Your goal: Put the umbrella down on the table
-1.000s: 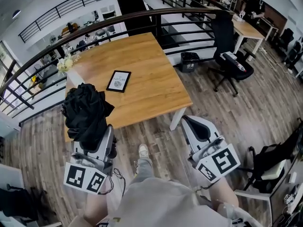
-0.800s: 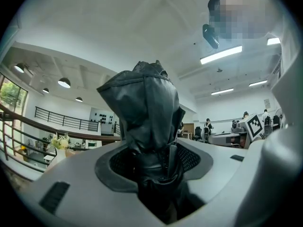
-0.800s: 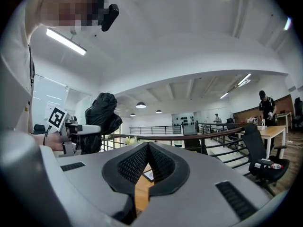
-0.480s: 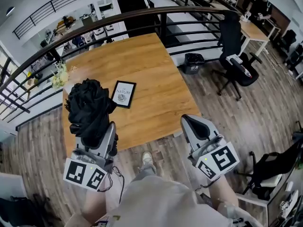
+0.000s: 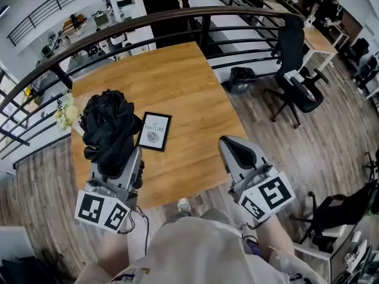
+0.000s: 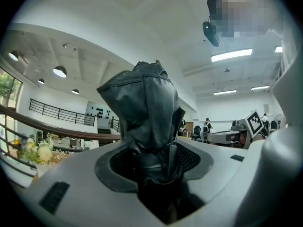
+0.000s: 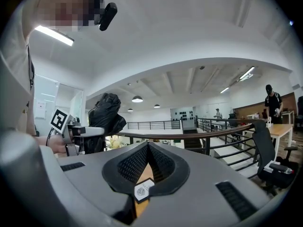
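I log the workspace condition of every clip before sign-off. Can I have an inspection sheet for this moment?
Surface: wooden table, mostly bare; the umbrella is not yet on it.
Job's things: black folded umbrella, standing upright in the left gripper over the table's near left part.
Clutter: black-bordered book titled NATURE, lying flat on the table; flowers at its left edge.
Grippers: left gripper shut on the umbrella; right gripper shut, empty.
Cables: black cable hanging under the left gripper.
Surroundings: dark railing behind the table; office chair; black bin; person at a far desk.
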